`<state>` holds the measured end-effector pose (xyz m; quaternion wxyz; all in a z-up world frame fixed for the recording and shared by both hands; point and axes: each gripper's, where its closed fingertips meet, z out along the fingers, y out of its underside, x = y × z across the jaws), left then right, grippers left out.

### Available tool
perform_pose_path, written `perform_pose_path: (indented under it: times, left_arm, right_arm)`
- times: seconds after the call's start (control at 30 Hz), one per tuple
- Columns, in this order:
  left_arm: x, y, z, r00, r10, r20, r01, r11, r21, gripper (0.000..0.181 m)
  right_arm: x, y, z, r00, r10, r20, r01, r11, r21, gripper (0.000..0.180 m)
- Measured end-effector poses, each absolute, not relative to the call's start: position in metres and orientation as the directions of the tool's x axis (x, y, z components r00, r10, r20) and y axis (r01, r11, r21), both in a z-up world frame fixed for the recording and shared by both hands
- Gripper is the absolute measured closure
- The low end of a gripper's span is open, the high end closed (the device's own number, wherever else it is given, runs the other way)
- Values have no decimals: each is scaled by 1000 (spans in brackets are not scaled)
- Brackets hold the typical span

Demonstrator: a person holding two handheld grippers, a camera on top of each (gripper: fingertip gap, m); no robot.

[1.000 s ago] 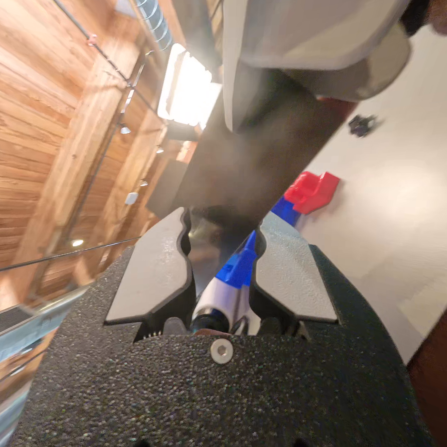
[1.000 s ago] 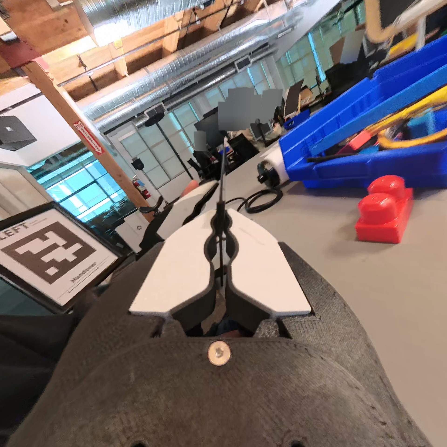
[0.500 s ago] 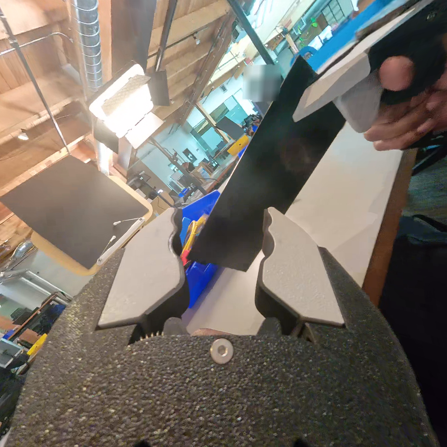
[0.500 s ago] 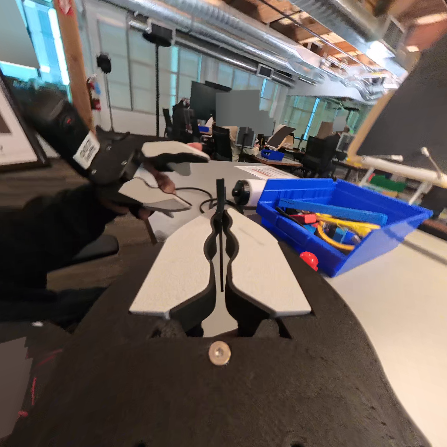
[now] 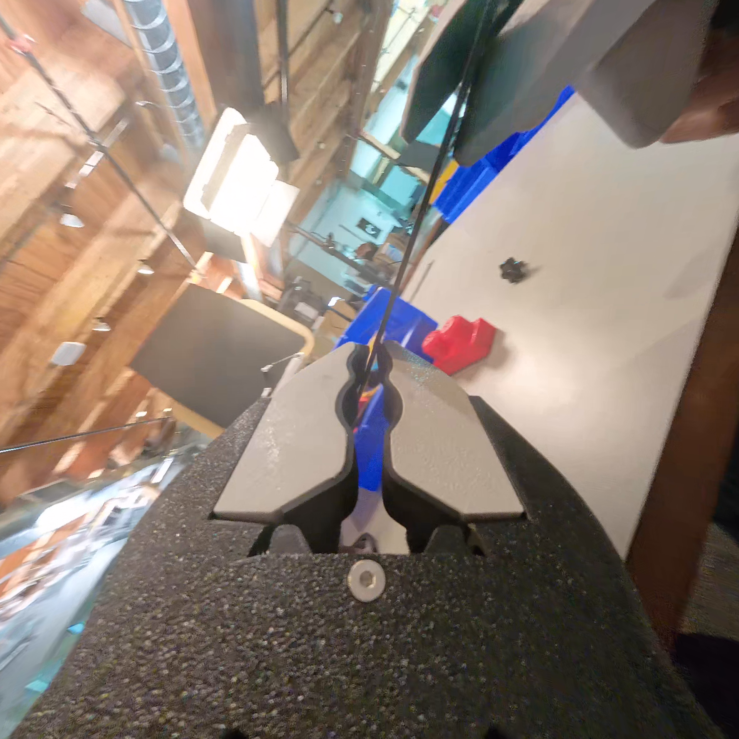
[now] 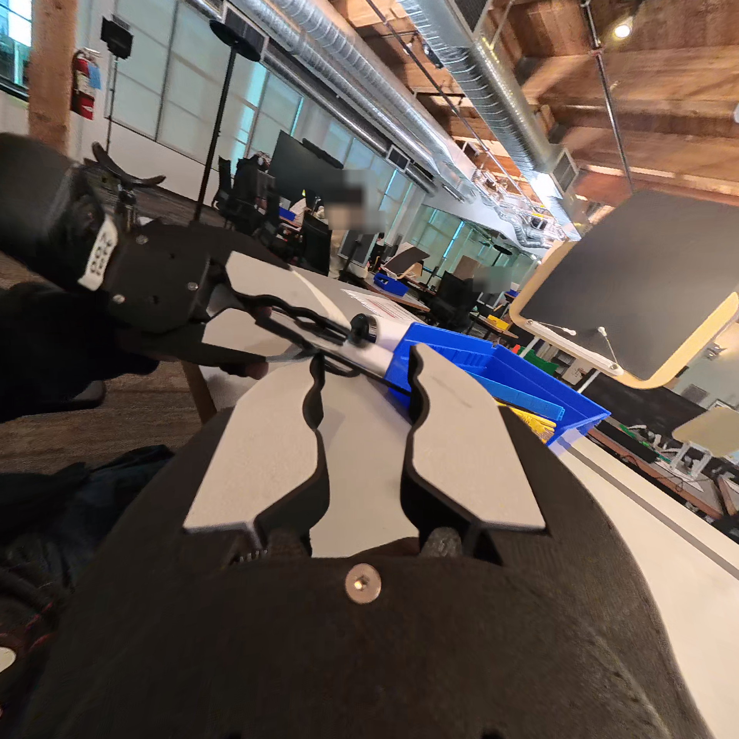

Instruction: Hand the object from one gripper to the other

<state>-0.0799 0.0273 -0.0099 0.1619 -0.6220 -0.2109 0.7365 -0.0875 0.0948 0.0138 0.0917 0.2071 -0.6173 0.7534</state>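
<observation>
Grey table [image 5: 592, 256] taken as landmark; it carries a blue bin [image 6: 496, 372] at its far side, a red brick [image 5: 460, 348] just before the bin, and a small black knob [image 5: 513, 270] well apart toward the near edge.

Left gripper [image 5: 374, 356] above the table's near edge: fingers clenched on the thin black sheet [image 5: 416, 224], seen edge-on as a dark line running up from the tips.

Right gripper [image 6: 364, 368], also over the table: fingers spread, nothing clamped. In the left view the sheet's upper end passes between its fingers; contact cannot be told.

Judgement: the sheet looks light, thin and stiff enough to stay straight, with a probably smooth face, so it may pivot or slip in a pinch near one end. The better hold is flat across both faces, well in from the edge.

Transfer reads as nearly complete.
</observation>
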Motion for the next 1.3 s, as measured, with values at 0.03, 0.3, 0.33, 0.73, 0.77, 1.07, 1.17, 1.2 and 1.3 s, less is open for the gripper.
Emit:
perform_pose_path:
  times: [0.03, 0.3, 0.33, 0.73, 0.77, 1.07, 1.17, 1.2, 1.3]
  left_arm:
    - [-81, 25, -9, -214, 464, -860, 39, -876, -482, 174]
    - [-83, 14, -8, -363, 378, -852, 62, -902, -427, 174]
    - [-82, 10, -8, -374, 376, -848, 78, -898, -433, 174]
    - [-49, -20, 30, -628, 206, -751, 208, -885, -417, 179]
    - [-49, -14, 32, -629, 143, -764, 227, -906, -357, 179]
    - [-67, 20, 9, -532, -54, -845, 212, -975, -71, 179]
    - [-72, 30, 6, -517, -53, -854, 180, -982, -48, 179]
    - [-73, 30, 5, -512, -42, -858, 179, -982, -59, 179]
    - [-78, 25, -2, -454, 48, -890, 146, -981, -127, 172]
  right_arm:
    - [-89, 93, 12, -900, -108, 422, -394, -216, -894, 140]
    - [-97, 89, 4, -858, -41, 512, -500, -164, -850, 132]
    - [-99, 90, 6, -858, -27, 513, -502, -169, -848, 132]
    - [-101, 95, 27, -933, -311, -182, 224, -104, -969, 127]
    - [-96, 95, 28, -879, -378, -291, 336, -56, -940, 124]
    - [-92, 95, 22, -582, -517, -628, 644, 178, -744, 124]
    - [-80, 92, 10, -602, -501, -621, 593, 241, -769, 139]
    - [-79, 92, 9, -607, -505, -613, 587, 235, -775, 156]
    - [-92, 87, 2, -699, -428, -573, 551, 187, -813, 176]
